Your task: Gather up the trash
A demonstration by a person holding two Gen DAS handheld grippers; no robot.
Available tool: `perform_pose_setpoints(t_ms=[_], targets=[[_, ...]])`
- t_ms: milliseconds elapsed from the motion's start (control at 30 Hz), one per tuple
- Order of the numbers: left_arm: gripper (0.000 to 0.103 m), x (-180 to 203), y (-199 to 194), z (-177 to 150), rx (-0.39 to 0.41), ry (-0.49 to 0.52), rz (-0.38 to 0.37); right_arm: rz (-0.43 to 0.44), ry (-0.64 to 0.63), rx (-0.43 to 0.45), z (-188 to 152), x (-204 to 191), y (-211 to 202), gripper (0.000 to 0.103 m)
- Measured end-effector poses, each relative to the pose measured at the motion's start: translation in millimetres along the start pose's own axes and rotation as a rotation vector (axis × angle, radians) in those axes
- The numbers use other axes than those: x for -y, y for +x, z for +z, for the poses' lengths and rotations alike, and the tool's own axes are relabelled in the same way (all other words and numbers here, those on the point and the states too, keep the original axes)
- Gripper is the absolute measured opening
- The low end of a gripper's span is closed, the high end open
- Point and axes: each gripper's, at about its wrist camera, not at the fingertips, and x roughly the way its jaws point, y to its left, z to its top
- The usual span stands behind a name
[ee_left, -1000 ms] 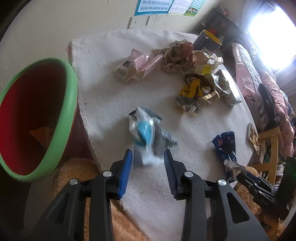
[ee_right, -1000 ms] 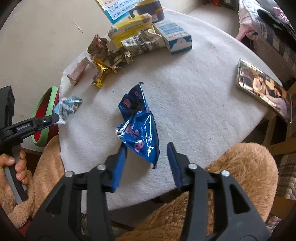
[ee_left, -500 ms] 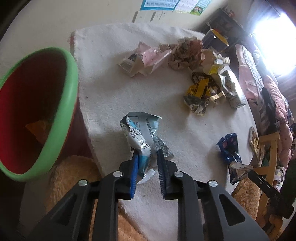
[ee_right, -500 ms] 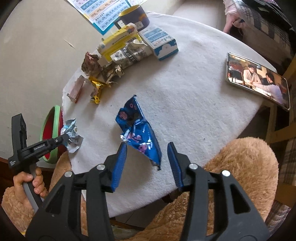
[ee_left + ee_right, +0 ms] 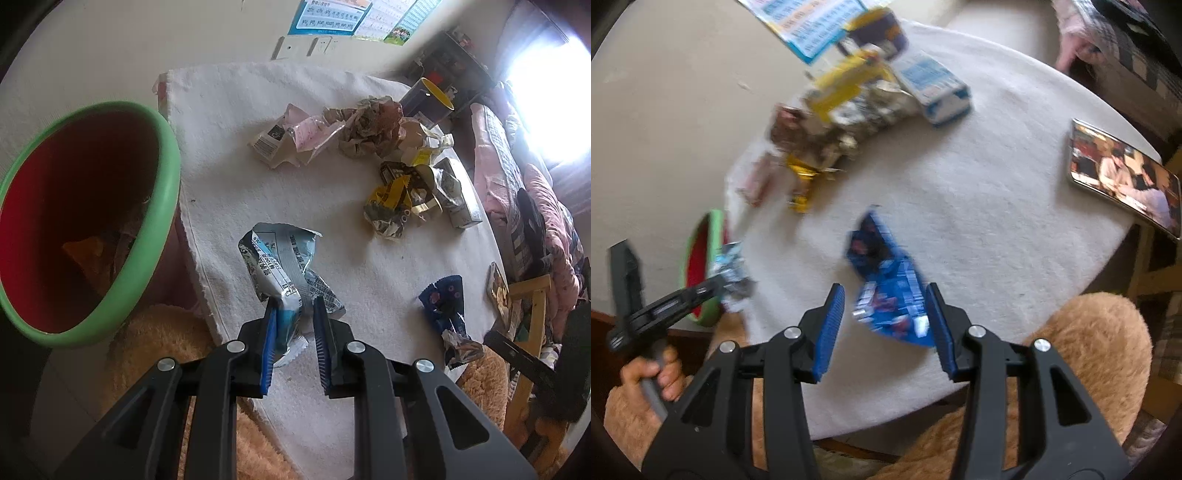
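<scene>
The silver wrapper is clamped between the left gripper's jaws. The blue wrapper is bracketed, ungripped, by the right gripper's half-open jaws on the surface.

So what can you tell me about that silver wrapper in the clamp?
The silver wrapper is a crumpled, shiny foil-like packet printed with black text and a light blue patch. The left gripper pinches its lower end, its top fanning open above the white cloth, beside the green-rimmed bin.
</scene>
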Motion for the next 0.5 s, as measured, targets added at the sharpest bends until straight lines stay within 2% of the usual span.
perform_pose_setpoints(t_ms=[67,200,300,433,467,500], targets=[[0.017,1.3,-0.6,-1.2,-0.002,0.004,-0.005,-0.033,0.015,-0.03,1.7,8.4,13.1,0.044],[0.017,2.5,-2.2,-2.7,-0.002,0.011,-0.009,0.006,0.046,-0.101,-10.7,14.1,30.9,0.044],[0.017,1.9,-0.4,-3.7,-0.012,-0.001,-0.009,0.005,0.014,-0.132,-21.7,6.6,40.5,0.05],[0.017,4.3,0.4,-5.6,-0.017,0.007,-0.015,-0.007,-0.031,-0.144,-28.3,-3.4,44.7,0.049],[0.017,4.9,0.0,-5.6,-0.015,0.009,-0.016,-0.005,-0.042,-0.14,-28.9,-5.7,43.7,0.044],[0.017,5.6,0.0,-5.4,-0.013,0.01,-0.017,-0.001,-0.051,-0.134,-29.5,-8.4,42.6,0.032]])
